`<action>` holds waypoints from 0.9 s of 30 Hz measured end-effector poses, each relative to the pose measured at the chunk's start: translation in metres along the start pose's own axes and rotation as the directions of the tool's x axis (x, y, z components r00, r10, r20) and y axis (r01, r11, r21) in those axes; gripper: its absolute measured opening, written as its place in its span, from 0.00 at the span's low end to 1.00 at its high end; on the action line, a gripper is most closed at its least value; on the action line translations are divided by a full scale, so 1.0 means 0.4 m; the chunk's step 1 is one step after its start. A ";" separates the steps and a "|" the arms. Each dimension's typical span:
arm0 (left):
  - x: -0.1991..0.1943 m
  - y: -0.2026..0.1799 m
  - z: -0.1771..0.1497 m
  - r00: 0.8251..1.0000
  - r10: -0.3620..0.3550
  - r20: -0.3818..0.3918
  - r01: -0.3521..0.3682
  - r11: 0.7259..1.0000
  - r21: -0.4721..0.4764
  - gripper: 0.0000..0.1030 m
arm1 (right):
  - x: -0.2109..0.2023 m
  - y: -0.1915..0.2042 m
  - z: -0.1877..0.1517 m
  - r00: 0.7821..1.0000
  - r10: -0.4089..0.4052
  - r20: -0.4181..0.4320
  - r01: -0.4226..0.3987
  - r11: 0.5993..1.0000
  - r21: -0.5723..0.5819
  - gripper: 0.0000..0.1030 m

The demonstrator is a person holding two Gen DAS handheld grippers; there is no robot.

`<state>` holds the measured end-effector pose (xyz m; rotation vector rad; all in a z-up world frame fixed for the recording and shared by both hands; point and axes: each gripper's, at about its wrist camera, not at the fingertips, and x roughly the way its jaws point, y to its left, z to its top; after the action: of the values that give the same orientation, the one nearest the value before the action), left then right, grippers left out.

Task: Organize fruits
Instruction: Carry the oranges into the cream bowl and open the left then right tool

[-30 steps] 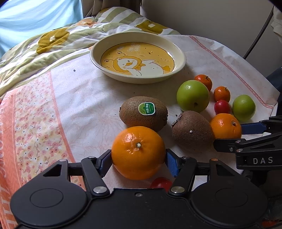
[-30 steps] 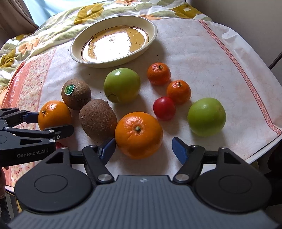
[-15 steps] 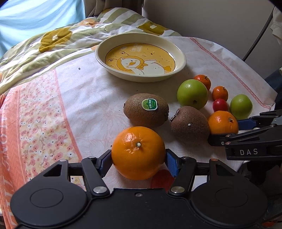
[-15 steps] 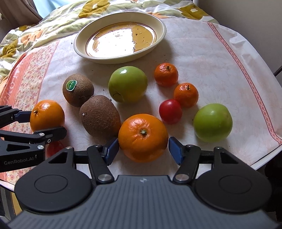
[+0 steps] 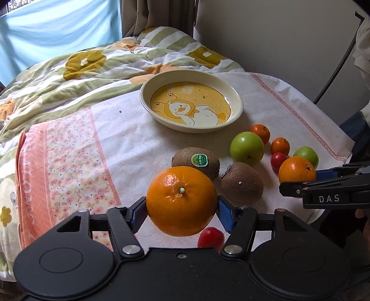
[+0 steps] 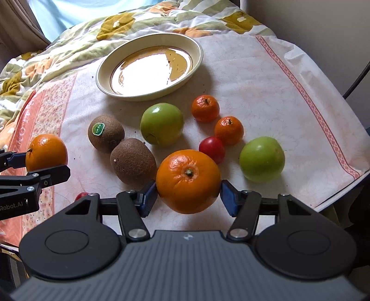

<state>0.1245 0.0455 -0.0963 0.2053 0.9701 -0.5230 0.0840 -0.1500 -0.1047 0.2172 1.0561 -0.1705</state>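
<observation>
With the left gripper (image 5: 182,213) pinching one round orange (image 5: 181,201) and the right gripper (image 6: 189,195) closing on another (image 6: 188,181), we carry both level to the cream duck-print plate (image 5: 238,101) beyond the kiwis.

Glossy ceramic plate (image 5: 238,99), fuzzy kiwis (image 5: 241,183)

Plain pale wall (image 5: 266,34), brown curtain (image 5: 157,16), flowered quilt (image 5: 92,67), daylight

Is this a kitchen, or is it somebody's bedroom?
Probably a bedroom. A flowery quilt lies rumpled right behind the cloth-covered table, with a curtain at the window beyond. The duck plate and fruit sit on the table.
</observation>
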 end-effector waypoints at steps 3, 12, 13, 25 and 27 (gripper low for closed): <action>-0.042 0.001 0.024 0.999 0.003 0.033 -0.002 1.000 -0.010 0.65 | -0.046 0.002 0.025 0.999 0.006 0.033 -0.006 1.000 -0.002 0.72; -0.104 0.017 0.139 0.988 0.046 0.148 -0.040 0.998 -0.043 0.65 | -0.124 0.002 0.177 0.987 0.071 0.146 -0.065 0.997 -0.045 0.72; -0.106 0.017 0.156 0.985 0.049 0.163 -0.041 0.998 -0.052 0.65 | -0.126 0.001 0.201 0.984 0.080 0.158 -0.072 0.996 -0.054 0.72; 0.029 -0.004 0.352 0.977 0.122 0.176 -0.106 0.990 -0.094 0.65 | -0.021 -0.016 0.456 0.966 0.197 0.164 -0.164 0.967 -0.197 0.72; 0.083 -0.004 0.377 0.979 0.132 0.156 -0.119 0.988 -0.094 0.65 | 0.015 -0.019 0.491 0.964 0.221 0.149 -0.184 0.957 -0.224 0.72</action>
<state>0.2491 -0.0261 -0.0395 0.1449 0.8133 -0.3759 0.2506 -0.2082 -0.0175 0.1172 0.8654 0.1067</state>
